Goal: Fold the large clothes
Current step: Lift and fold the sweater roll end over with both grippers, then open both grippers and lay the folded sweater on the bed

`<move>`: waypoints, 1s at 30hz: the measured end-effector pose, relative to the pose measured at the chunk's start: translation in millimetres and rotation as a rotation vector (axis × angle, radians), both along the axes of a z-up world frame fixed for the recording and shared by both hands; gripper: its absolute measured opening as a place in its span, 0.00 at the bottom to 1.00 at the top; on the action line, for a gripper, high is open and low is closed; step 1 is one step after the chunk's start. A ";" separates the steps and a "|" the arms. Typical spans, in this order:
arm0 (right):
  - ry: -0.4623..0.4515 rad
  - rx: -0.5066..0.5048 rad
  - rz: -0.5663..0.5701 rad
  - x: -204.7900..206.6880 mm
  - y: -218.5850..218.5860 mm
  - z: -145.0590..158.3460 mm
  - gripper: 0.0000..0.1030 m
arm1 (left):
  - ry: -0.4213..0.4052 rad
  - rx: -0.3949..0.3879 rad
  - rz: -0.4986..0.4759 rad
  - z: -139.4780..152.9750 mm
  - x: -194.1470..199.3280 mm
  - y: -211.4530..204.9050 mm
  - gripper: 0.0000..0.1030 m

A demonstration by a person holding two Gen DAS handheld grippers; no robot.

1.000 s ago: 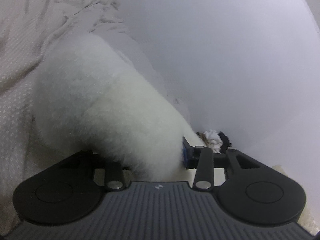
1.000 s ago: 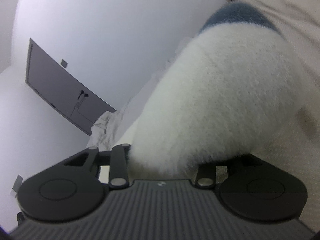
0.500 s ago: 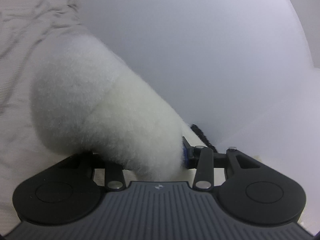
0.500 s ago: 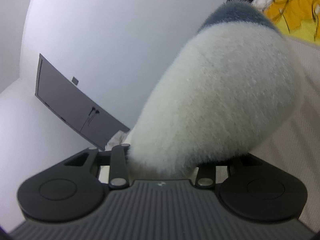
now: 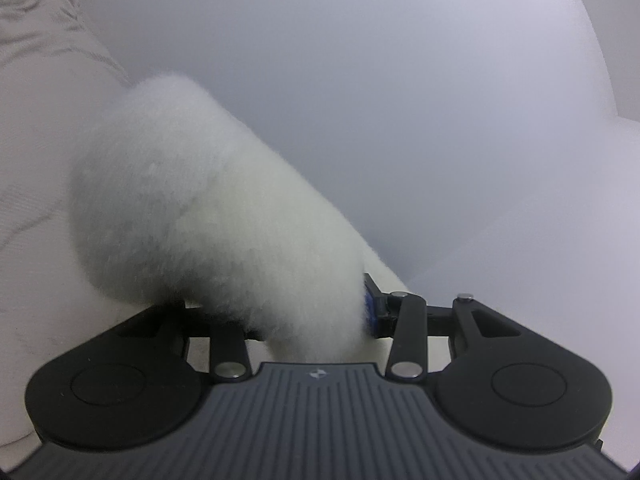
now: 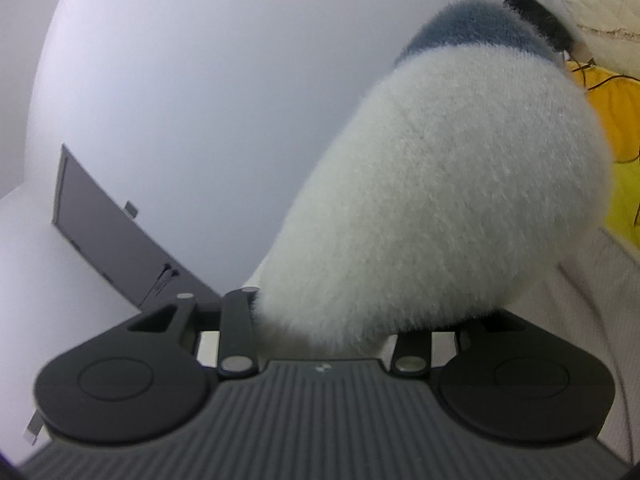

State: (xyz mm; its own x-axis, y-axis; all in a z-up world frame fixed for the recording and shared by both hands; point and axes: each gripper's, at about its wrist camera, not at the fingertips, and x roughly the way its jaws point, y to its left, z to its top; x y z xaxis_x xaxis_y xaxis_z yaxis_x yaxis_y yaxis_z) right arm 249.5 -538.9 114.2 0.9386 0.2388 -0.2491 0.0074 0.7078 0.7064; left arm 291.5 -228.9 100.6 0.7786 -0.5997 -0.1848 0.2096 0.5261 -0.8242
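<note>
Left wrist: claw clamps fluffy white garment, which hides the cream bedding.

**Pale walls, one grey panel, a bright corner**

In your left wrist view a plain white wall fills everything from 11 to 3 o'clock, evenly lit and soft. At 9 o'clock lies rumpled cream bedding.

In your right wrist view the same kind of white wall spans 10 to 12 o'clock. A flat grey panel sits on it at 9 o'clock. At 2 o'clock you see yellow cloth crossed by a thin black cable.
</note>
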 end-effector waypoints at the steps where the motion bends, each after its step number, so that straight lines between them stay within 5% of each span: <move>1: 0.003 -0.002 -0.008 5.7 -4.4 -2.8 0.43 | 0.003 0.001 -0.001 -4.9 7.6 -7.4 0.45; 11: 0.058 -0.009 -0.062 64.7 -24.7 -86.1 0.43 | 0.073 0.073 -0.066 -100.4 64.9 -70.4 0.45; 17: 0.191 -0.003 -0.065 68.7 -29.5 -148.8 0.43 | 0.184 0.133 -0.107 -160.3 76.5 -91.3 0.45; 22: 0.205 -0.020 -0.035 56.9 -25.4 -190.1 0.43 | 0.167 0.139 -0.139 -207.0 79.0 -85.0 0.50; 30: 0.269 0.042 -0.048 48.8 -13.6 -216.0 0.59 | 0.160 0.288 -0.154 -228.7 44.5 -84.6 0.65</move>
